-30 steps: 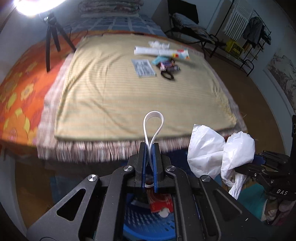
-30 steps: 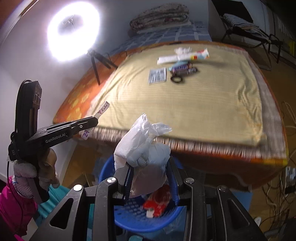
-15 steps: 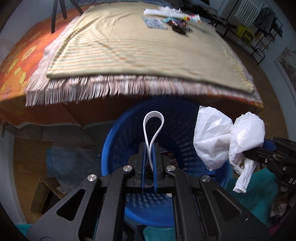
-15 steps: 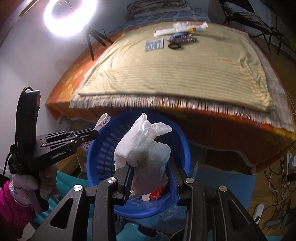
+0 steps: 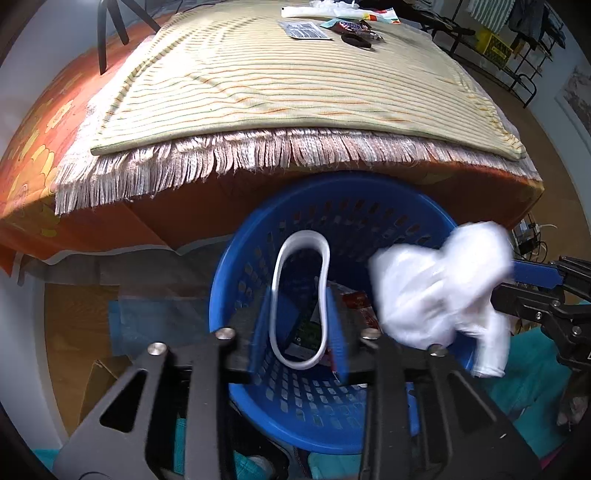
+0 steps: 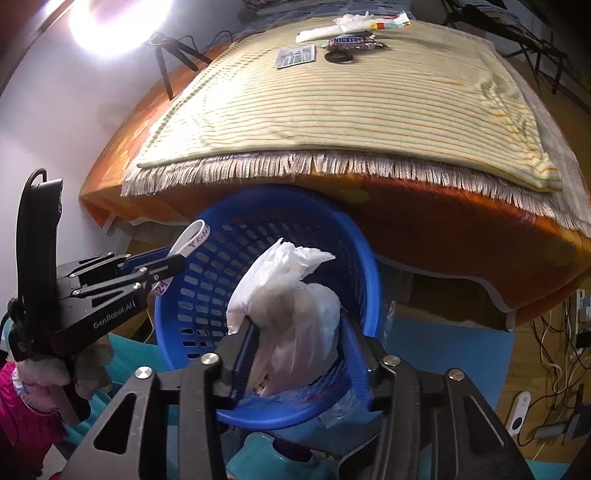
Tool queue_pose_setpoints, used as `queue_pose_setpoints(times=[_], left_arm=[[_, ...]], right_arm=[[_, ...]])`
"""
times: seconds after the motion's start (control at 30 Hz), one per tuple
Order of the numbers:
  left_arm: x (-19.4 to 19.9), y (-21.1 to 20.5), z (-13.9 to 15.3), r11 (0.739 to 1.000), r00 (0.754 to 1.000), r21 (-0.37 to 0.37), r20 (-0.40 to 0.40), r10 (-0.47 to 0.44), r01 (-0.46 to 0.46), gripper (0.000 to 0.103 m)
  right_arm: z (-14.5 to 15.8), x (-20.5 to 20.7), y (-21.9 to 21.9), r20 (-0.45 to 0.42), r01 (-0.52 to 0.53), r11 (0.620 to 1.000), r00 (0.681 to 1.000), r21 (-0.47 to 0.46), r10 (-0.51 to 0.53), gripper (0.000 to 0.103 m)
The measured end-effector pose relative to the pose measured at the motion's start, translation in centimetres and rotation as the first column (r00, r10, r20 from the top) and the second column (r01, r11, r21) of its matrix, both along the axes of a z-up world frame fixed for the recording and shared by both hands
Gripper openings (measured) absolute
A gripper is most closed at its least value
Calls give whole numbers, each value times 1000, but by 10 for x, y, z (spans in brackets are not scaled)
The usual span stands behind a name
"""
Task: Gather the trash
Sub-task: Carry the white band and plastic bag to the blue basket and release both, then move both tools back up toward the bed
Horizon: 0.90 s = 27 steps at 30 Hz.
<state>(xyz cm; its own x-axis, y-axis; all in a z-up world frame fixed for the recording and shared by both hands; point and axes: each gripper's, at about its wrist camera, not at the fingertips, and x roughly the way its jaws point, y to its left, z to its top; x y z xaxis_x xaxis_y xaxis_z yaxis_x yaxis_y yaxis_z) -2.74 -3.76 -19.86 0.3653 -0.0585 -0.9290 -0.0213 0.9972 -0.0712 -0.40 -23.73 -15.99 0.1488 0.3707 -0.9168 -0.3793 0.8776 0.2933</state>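
A blue plastic basket [image 5: 369,206] stands on the floor against the bed's foot; it also shows in the right wrist view [image 6: 236,221]. My left gripper [image 5: 299,328] is open over the basket, and a white paper band loop [image 5: 299,295] sits loose between its spread fingers. My right gripper [image 6: 299,354] is open over the basket, with a crumpled white plastic bag [image 6: 291,306] between its fingers. The bag is blurred in the left wrist view [image 5: 439,291]. Wrappers lie in the basket's bottom [image 5: 354,302].
Far across the striped bed cover [image 5: 295,85] lie a Snickers wrapper [image 6: 347,40], a grey sachet [image 6: 297,57], a black ring [image 6: 338,56] and a long white wrapper [image 6: 351,26]. A tripod [image 6: 166,62] stands at the bed's left. Cables lie on the floor at right [image 6: 554,354].
Both grippers moved down over the basket. The left jaws opened and the band loop widened between them. The right jaws opened around the white bag.
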Motion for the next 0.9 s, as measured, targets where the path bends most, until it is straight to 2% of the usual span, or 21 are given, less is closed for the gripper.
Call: queue_pose_setpoints(times=[0.13, 0.23, 0.4, 0.67, 0.9], left_arm=[[2, 0, 1, 1000, 1000, 5, 3, 8, -8, 33], [3, 2, 1, 1000, 1000, 7, -13, 9, -9, 40], [4, 5, -2, 999, 999, 29, -27, 24, -23, 40], [7, 7, 6, 999, 1000, -50, -16, 12, -13, 40], [15, 3, 16, 997, 1000, -81, -2, -8, 8, 40]], right_arm=[[1, -1, -1, 6, 2, 1000, 1000, 3, -2, 55], [1, 0, 0, 3, 4, 1000, 1000, 6, -4, 55], [1, 0, -1, 4, 8, 1000, 1000, 6, -8, 55], [5, 7, -9, 12, 53, 998, 999, 19, -53, 56], [10, 17, -18, 17, 93, 995, 995, 34, -93, 56]])
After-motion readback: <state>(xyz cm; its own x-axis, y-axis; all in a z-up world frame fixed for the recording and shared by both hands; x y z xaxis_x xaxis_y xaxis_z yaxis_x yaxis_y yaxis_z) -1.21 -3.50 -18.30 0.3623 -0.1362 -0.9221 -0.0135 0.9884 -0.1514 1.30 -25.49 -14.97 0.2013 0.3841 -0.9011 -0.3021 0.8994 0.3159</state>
